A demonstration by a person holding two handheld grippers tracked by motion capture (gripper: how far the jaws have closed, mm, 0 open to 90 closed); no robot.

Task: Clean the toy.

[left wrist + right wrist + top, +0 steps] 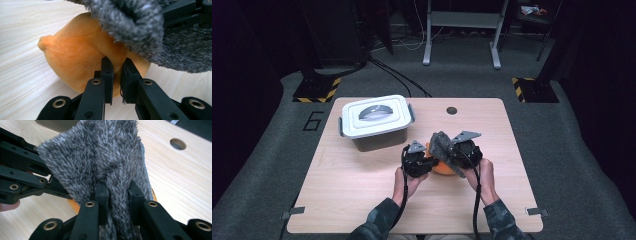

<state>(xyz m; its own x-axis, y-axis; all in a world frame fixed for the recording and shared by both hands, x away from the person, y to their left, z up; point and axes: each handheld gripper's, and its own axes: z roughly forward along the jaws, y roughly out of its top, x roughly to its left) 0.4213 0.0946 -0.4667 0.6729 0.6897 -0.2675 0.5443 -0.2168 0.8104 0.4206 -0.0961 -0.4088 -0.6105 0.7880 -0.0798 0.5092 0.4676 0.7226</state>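
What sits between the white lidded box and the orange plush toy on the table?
Nothing: in the high view, only bare table lies between the white lidded box and the orange plush toy, which the left gripper pinches.

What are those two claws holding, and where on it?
The left gripper pinches the orange plush toy at its near side. The right gripper clamps a fold of its fuzzy grey part.

An orange plush toy [82,62], soft and rounded with a small nub at one end, lies on the pale wood counter [362,195] near its middle. A fuzzy grey cloth [100,157], possibly a plush cover, drapes over the top of the toy and is lifted in a bunched fold above it, touching its upper side.
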